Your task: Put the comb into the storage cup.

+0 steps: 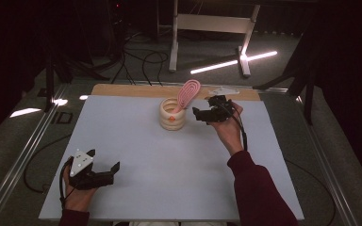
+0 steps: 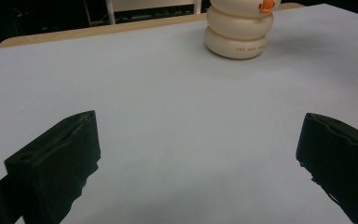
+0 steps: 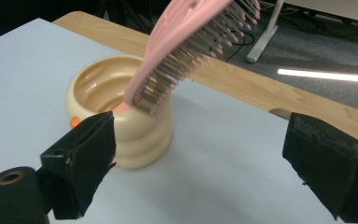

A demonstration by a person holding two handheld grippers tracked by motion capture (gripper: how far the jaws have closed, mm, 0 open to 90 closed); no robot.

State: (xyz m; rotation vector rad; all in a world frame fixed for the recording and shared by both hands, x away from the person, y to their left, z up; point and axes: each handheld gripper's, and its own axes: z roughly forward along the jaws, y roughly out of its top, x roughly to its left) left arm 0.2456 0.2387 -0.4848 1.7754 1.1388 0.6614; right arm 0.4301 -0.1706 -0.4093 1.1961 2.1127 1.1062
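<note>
A cream ribbed holder with a small orange mark stands near the far middle of the table. A pink hairbrush leans out of it, handle down inside, bristles facing right. My right gripper is open just to the right of the holder, nothing between its jaws. My left gripper is open near the front left of the table, jaws wide apart over bare table surface.
The pale grey table top has a wooden strip along its far edge. Beyond it stand a white frame's legs, floor cables and a bright light strip. A white flat object lies on the far edge.
</note>
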